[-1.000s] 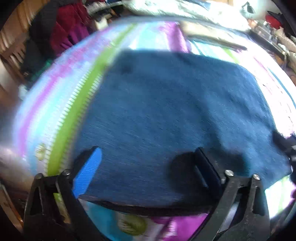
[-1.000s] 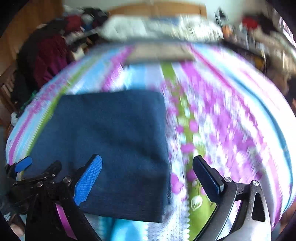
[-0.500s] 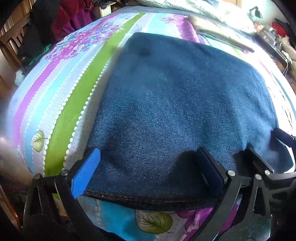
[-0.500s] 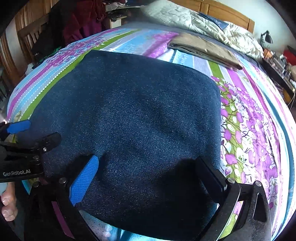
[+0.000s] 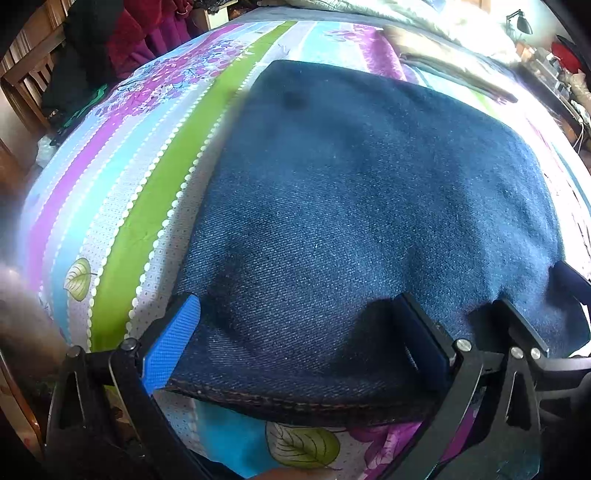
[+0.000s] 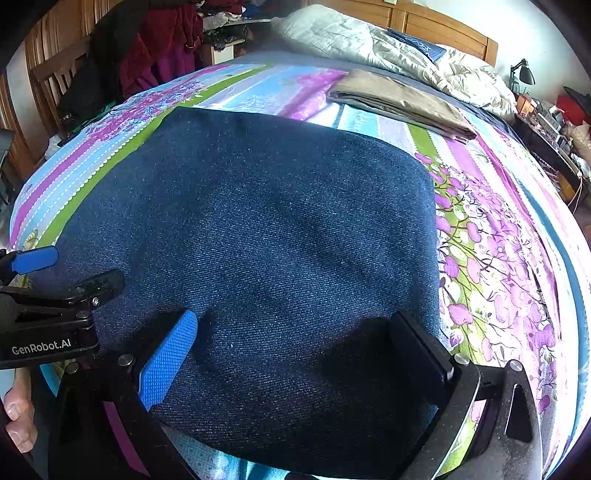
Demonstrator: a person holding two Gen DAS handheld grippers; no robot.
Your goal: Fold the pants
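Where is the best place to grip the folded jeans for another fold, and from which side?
Probably the near stitched edge of the folded jeans, coming from the near side, low. That edge overhangs toward both open grippers, left gripper and right gripper, one near each corner.

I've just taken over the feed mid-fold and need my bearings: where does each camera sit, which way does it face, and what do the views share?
Left wrist: on the left gripper, low over the near hem of the folded jeans, facing up the bed; right gripper at right edge.
Right wrist: on the right gripper, over the jeans' near right part, facing the headboard; left gripper and fingers at left.
Shared: jeans, striped bedsheet, tan folded pants.
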